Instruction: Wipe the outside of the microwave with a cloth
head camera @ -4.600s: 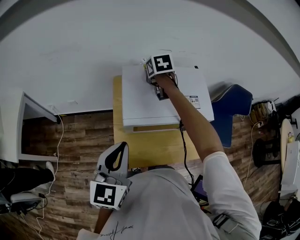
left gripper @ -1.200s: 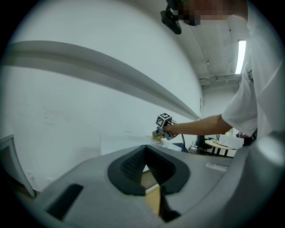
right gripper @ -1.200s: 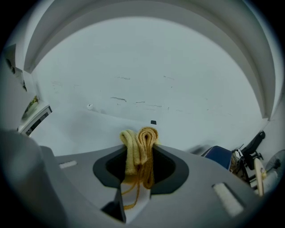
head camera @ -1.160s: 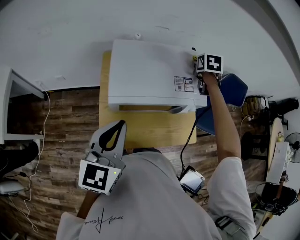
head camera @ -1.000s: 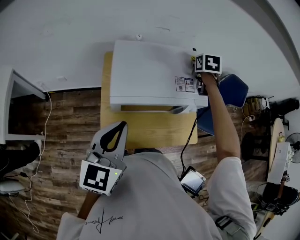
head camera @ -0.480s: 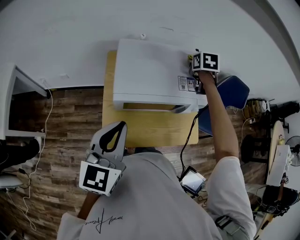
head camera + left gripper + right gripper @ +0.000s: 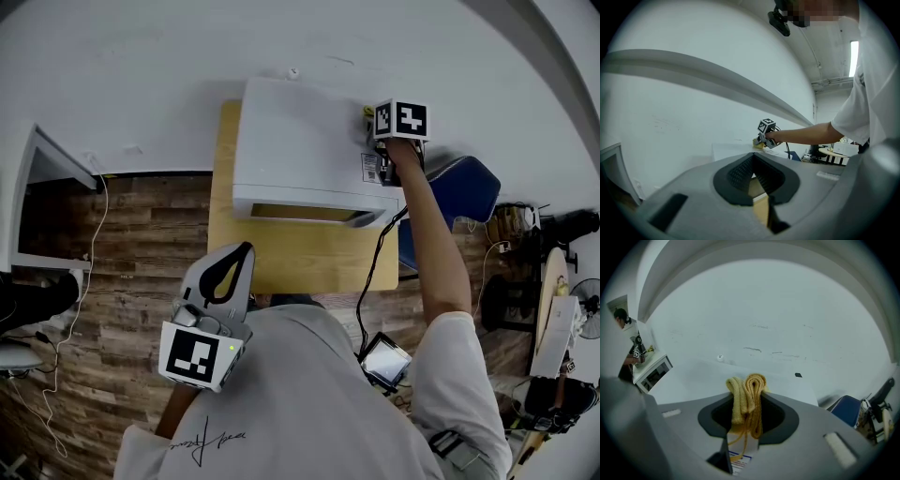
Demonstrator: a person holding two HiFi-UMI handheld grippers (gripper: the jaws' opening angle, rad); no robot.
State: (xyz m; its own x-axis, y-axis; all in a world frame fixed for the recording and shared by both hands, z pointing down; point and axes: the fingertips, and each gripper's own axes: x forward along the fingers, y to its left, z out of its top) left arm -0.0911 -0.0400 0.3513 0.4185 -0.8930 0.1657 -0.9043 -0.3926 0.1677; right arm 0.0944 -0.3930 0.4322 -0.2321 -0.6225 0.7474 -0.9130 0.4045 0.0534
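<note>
Here, the folded yellow cloth [image 7: 742, 391] is clamped in the right gripper [image 7: 747, 405] at the far right corner of the microwave [image 7: 300, 141] top. The unwiped top is stretched leftward from it. The left gripper [image 7: 246, 253] is held closed on nothing, well apart on the near side.

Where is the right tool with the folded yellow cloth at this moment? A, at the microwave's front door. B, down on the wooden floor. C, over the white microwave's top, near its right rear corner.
C: the head view shows the right tool over the white microwave top by the right rear corner, shut on the folded yellow cloth.
</note>
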